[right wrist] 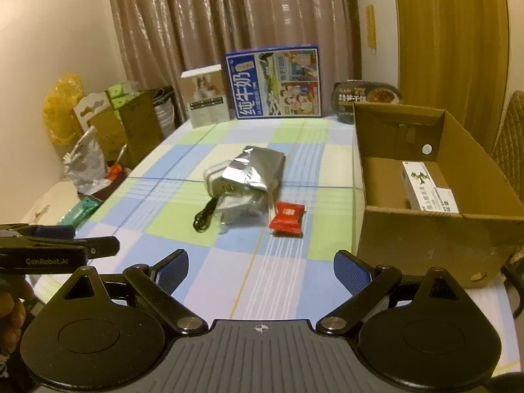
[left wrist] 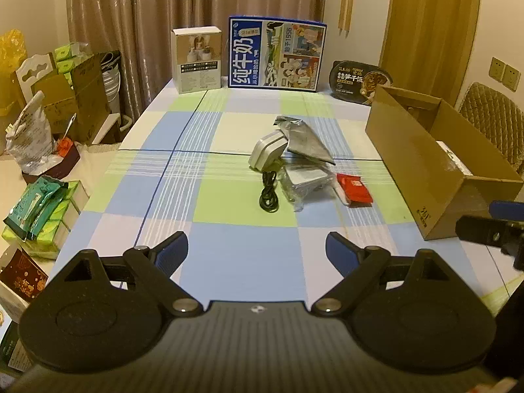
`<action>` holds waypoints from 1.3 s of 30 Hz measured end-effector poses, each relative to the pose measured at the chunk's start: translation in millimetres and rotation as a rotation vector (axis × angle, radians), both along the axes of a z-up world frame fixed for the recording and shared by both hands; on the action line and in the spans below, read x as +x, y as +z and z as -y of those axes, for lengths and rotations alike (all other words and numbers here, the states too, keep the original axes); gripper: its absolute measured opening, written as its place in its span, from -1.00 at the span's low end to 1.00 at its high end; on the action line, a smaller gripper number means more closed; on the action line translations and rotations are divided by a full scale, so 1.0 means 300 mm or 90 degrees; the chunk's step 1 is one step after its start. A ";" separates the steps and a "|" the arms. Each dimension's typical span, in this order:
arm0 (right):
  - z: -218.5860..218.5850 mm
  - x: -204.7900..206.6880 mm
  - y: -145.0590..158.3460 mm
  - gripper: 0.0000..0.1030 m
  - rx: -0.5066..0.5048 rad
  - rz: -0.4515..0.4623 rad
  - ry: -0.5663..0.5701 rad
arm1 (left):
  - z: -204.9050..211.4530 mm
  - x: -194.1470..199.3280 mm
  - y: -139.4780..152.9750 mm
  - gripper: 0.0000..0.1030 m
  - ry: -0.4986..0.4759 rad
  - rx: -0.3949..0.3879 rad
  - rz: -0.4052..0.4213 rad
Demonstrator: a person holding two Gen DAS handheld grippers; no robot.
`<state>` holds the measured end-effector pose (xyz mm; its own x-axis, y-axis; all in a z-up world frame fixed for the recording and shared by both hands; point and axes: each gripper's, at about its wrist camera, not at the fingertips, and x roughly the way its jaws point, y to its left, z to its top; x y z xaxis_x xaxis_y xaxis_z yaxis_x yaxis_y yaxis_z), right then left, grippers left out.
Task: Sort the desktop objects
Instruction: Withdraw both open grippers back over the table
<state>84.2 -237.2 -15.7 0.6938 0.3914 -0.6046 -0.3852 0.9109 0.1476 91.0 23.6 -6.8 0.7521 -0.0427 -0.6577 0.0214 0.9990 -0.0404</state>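
Cardboard box (right wrist: pixel 425 229) reveals its white carton (right wrist: pixel 429 190) only from the right; both tongs gape empty.

both wrist views sit low at the near edge of the table (left wrist: pixel 229 255), looking along it toward the curtain (left wrist: pixel 196 16), each with its own spread fingers filling the bottom of the frame. the left view stands further left, so the box (left wrist: pixel 435 163) lies well off at its right edge, while the right view is near the box (right wrist: pixel 425 229) and looks down into it. both share the pile (left wrist: pixel 288 160) (right wrist: pixel 242 180) at mid-table, the milk carton (left wrist: pixel 276 54) (right wrist: pixel 273 83) at the back, and a glimpse of the other gripper at the frame edge.
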 end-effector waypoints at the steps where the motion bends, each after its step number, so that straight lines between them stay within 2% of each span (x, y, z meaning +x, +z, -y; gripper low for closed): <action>1: -0.006 0.003 -0.007 0.80 0.001 -0.001 -0.001 | -0.005 0.006 -0.004 0.72 0.000 -0.001 -0.002; 28: -0.149 0.218 -0.178 0.79 -0.043 0.002 -0.004 | -0.046 0.270 -0.161 0.72 -0.047 0.013 -0.047; 35: -0.171 0.292 -0.231 0.59 -0.058 0.004 -0.017 | -0.055 0.349 -0.210 0.71 -0.066 0.010 -0.048; 39: -0.190 0.334 -0.260 0.53 -0.082 0.014 -0.024 | -0.050 0.395 -0.233 0.63 -0.080 0.007 -0.044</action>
